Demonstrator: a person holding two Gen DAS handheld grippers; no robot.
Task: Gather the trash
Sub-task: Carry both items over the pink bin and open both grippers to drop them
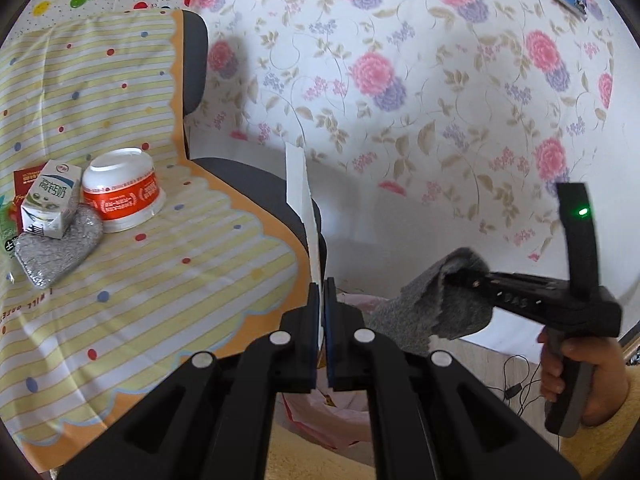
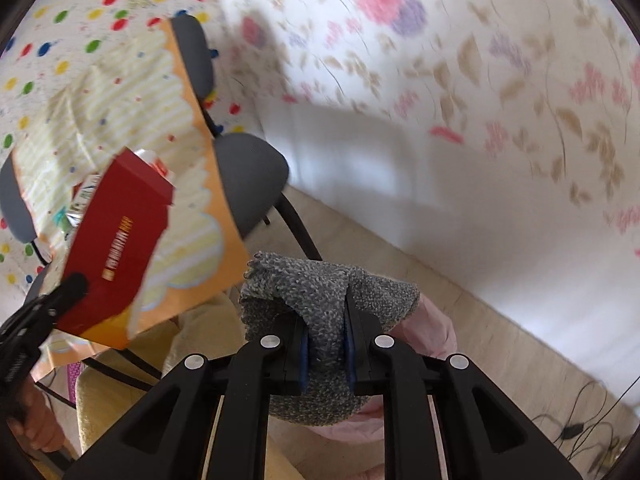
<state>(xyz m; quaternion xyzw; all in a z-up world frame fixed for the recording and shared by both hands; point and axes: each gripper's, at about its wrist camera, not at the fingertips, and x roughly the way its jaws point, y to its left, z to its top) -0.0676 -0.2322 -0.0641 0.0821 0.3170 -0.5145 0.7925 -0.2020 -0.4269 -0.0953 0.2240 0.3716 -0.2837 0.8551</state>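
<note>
Right tongs point(image 2: 326, 350) pinch nubbly grey cloth point(image 2: 320, 292).

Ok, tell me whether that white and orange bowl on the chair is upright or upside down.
Upside down. The bowl sits on its wide rim on the chair's striped cloth, its narrow base facing up.

Looked like a room in someone's home: white cloth printed with pink and purple flowers point(image 1: 400, 80) draped along the wall, a grey padded chair point(image 1: 196, 60) under a yellow striped polka-dot cover point(image 1: 120, 260), beige wood-look floor point(image 2: 460, 320).
</note>
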